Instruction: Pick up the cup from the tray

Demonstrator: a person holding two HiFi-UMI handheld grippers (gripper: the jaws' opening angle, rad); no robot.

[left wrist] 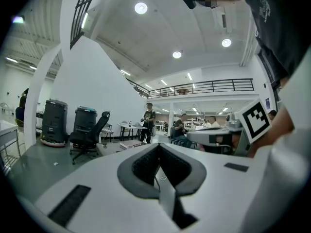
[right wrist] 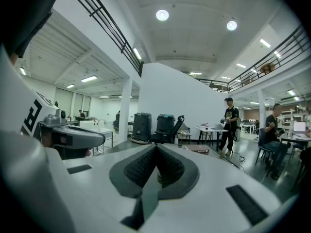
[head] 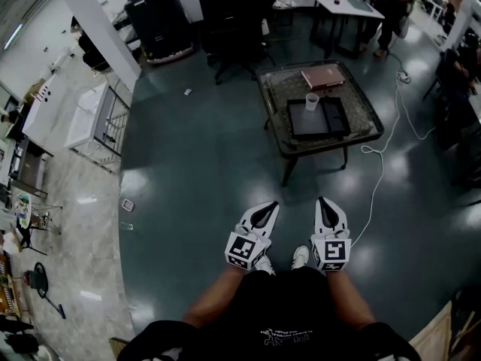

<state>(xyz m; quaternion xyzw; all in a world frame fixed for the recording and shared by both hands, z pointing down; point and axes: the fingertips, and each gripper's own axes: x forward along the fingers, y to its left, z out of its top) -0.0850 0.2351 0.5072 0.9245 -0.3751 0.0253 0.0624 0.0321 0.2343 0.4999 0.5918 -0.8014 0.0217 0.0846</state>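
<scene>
**Left gripper** (left wrist: 159,148): jaws pressed together, nothing between the pads.

**Right gripper** (right wrist: 156,148): jaws also closed tight, and empty.

Both grippers sit side by side, low in front of the person. They point forward over the floor (head: 195,171), well apart from the work surface.

**Surface:**
- A low table (head: 361,115) stands ahead and slightly right. It has a speckled, stone-like top and a dark frame.
- A black tray (head: 325,122) lies on the table's near half.
- The cup (head: 311,101) is pale and translucent. It stands upright at the tray's far edge, toward the left.
- A flat brown book-like item (head: 323,76) lies on the table beyond the tray.

**Room:**
- The floor is dark green and glossy, with light patches reflected in it.
- A white cable (head: 379,164) runs over the floor to the right of the table.
- A black office chair (head: 225,21) and a black machine (head: 158,17) stand far off.
- A white wire cart (head: 94,119) stands at the left.
</scene>
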